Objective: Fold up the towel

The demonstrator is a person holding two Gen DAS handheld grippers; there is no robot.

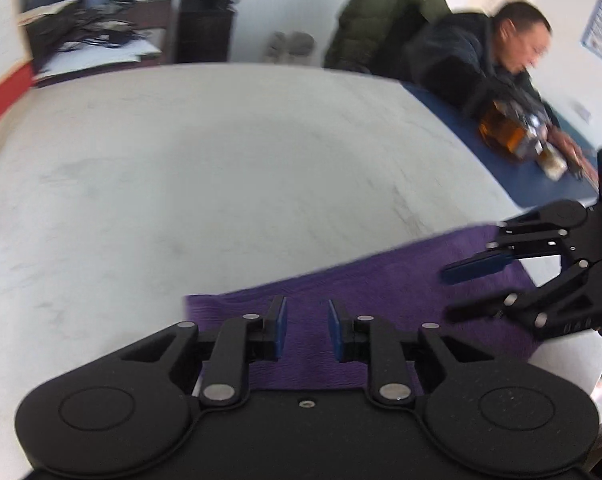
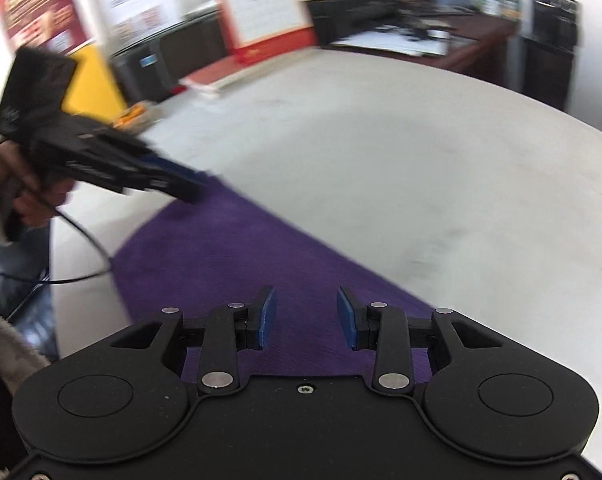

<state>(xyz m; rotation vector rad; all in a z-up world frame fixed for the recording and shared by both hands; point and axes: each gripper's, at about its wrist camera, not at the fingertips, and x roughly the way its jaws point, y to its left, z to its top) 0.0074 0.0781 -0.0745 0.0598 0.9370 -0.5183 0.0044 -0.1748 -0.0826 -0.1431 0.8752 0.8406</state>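
On the pale, matte tabletop [image 1: 181, 180] lies a flat, fuzzy purple towel [image 1: 381, 288], both claws [image 1: 307, 328] [image 2: 307, 316] narrowly parted, empty.

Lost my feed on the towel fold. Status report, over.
Left gripper and right gripper both open, nothing held, over the purple towel. Towel flat on the white table. Nothing in the way.
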